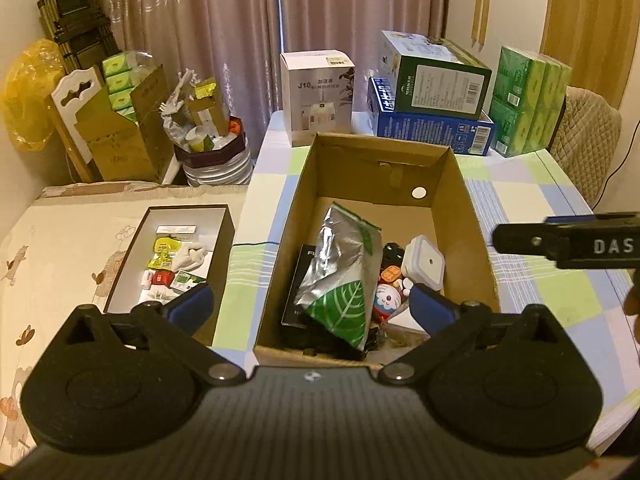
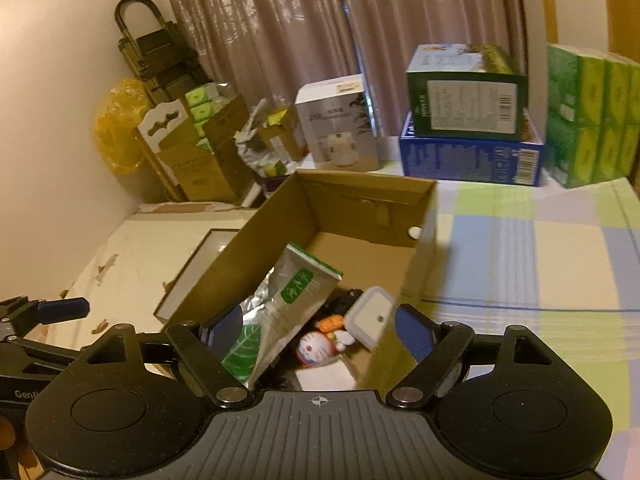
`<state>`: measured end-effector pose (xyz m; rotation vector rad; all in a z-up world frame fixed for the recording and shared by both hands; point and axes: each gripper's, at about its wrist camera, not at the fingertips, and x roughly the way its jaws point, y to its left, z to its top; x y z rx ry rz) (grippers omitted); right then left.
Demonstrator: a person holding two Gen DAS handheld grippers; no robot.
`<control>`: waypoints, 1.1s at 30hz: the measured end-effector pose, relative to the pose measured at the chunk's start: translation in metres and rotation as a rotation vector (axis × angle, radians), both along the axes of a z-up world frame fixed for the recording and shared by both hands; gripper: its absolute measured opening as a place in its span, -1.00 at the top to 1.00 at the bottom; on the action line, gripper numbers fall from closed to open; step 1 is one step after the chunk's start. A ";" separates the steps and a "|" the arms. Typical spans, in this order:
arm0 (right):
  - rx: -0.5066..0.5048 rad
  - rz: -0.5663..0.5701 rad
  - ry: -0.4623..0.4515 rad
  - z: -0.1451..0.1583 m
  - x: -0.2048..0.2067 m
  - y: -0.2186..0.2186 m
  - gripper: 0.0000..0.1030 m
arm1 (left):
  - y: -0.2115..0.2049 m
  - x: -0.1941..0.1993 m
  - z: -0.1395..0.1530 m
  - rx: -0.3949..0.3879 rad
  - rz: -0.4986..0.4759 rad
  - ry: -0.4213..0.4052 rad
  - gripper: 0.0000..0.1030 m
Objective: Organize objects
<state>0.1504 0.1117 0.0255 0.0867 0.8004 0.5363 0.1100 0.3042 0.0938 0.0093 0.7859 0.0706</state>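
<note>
Hovering both released, the left gripper (image 1: 311,303) and right gripper (image 2: 319,334) frame the cardboard box (image 1: 466,216), likely picking the foil pouch (image 1: 342,276).

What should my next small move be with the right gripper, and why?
Probably lower the right gripper toward the silver-green pouch in the cardboard box. Both grippers are open and empty, and the pouch lies on top, covering other items, so it seems the easiest first pick.
</note>
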 end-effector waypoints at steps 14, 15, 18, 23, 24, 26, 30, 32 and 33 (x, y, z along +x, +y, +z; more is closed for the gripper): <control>-0.075 -0.094 0.046 -0.001 -0.074 -0.050 -0.59 | -0.029 -0.051 0.006 -0.059 -0.035 0.035 -0.99; -0.079 -0.095 0.049 -0.002 -0.079 -0.052 -0.59 | -0.030 -0.055 0.004 -0.066 -0.041 0.043 -0.99; -0.087 -0.096 0.060 -0.004 -0.091 -0.056 -0.59 | -0.034 -0.064 0.000 -0.092 -0.045 0.050 -0.99; -0.098 -0.105 0.071 -0.006 -0.105 -0.059 -0.59 | -0.038 -0.075 -0.004 -0.112 -0.051 0.065 -0.99; -0.100 -0.106 0.072 -0.007 -0.108 -0.060 -0.59 | -0.039 -0.076 -0.004 -0.111 -0.052 0.066 -0.99; -0.102 -0.107 0.071 -0.007 -0.112 -0.060 -0.59 | -0.042 -0.079 -0.005 -0.104 -0.058 0.070 -0.99; -0.105 -0.112 0.072 -0.008 -0.117 -0.062 -0.60 | -0.048 -0.082 -0.006 -0.085 -0.069 0.075 -0.99; -0.106 -0.118 0.076 -0.010 -0.118 -0.063 -0.60 | -0.050 -0.082 -0.007 -0.077 -0.074 0.080 -0.99; -0.108 -0.118 0.079 -0.011 -0.119 -0.063 -0.60 | -0.051 -0.082 -0.009 -0.070 -0.075 0.084 -0.99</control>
